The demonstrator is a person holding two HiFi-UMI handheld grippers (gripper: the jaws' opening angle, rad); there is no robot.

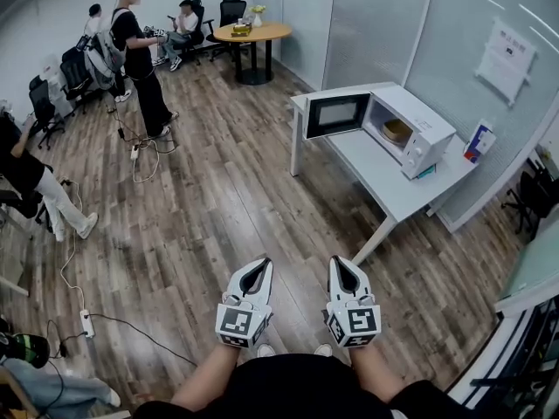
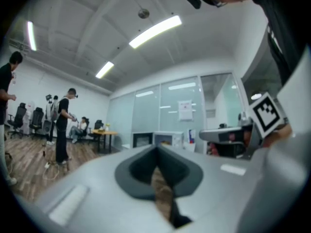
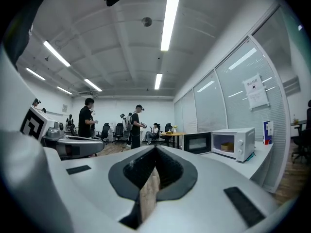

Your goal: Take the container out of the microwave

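A white microwave [image 1: 410, 129] stands on a white table [image 1: 384, 177] at the right, its door [image 1: 336, 114] swung open to the left. Inside sits a tan container [image 1: 397, 130], seen small in the right gripper view as the container [image 3: 226, 146] in the microwave [image 3: 234, 143]. The left gripper view shows the microwave [image 2: 167, 139] far off. My left gripper [image 1: 259, 265] and right gripper [image 1: 339, 263] hang side by side close to my body, well short of the table, over the wood floor. Both are shut and hold nothing: left gripper [image 2: 156, 147], right gripper [image 3: 155, 149].
A glass partition [image 1: 489, 51] runs behind the table, and a small blue-and-white box [image 1: 478, 140] stands by the microwave. Cables and a power strip [image 1: 86, 323] lie on the floor at left. Several people, office chairs and a round wooden table [image 1: 251, 33] fill the far end.
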